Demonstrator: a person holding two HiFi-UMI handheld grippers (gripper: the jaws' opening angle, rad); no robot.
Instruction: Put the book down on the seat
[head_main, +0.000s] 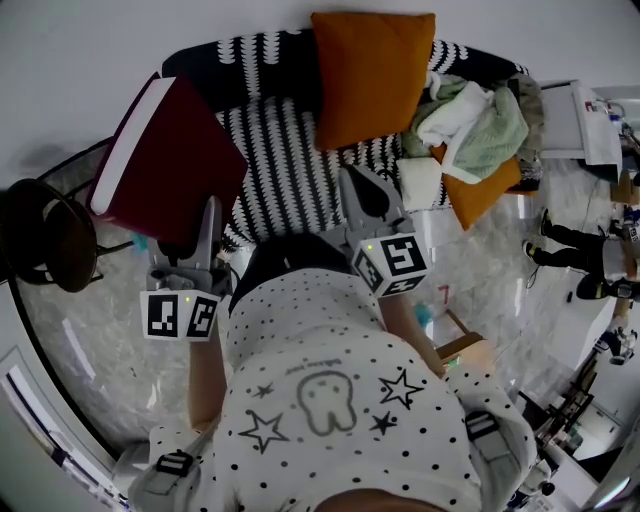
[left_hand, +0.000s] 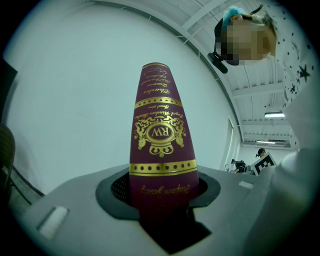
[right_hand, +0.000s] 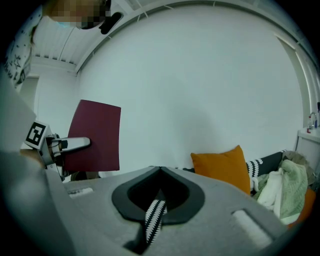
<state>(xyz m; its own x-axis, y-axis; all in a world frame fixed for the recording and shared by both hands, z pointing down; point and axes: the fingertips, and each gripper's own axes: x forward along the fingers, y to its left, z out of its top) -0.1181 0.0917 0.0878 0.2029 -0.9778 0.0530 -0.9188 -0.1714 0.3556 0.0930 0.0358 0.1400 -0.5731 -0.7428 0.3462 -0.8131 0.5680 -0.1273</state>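
Maroon hardcover book (head_main: 170, 160) with a gold-stamped spine is up in the air over the left end of the sofa, not yet on the seat, standing roughly upright with its white page edge turned away from us. We read the left gripper (head_main: 200, 225) as clamped on the book's lower spine end, jaws about half spread, one pad on each cover. Gripping near the spine likely keeps the covers from flapping open, and the upright carry leaves a flat cover free to tip down onto the cushion. The black-and-white striped sofa seat (head_main: 285, 160) lies just beside and below the book; the bare strip left of the orange square cushion (head_main: 372, 75) looks like the landing spot. The right end is taken by a heap of pale green and white clothes (head_main: 470, 125). The right gripper (head_main: 352, 180) hangs over the middle of the seat, jaws pressed together with nothing in them. One gripper seems enough for the book, so we judge it is parked out of the way.
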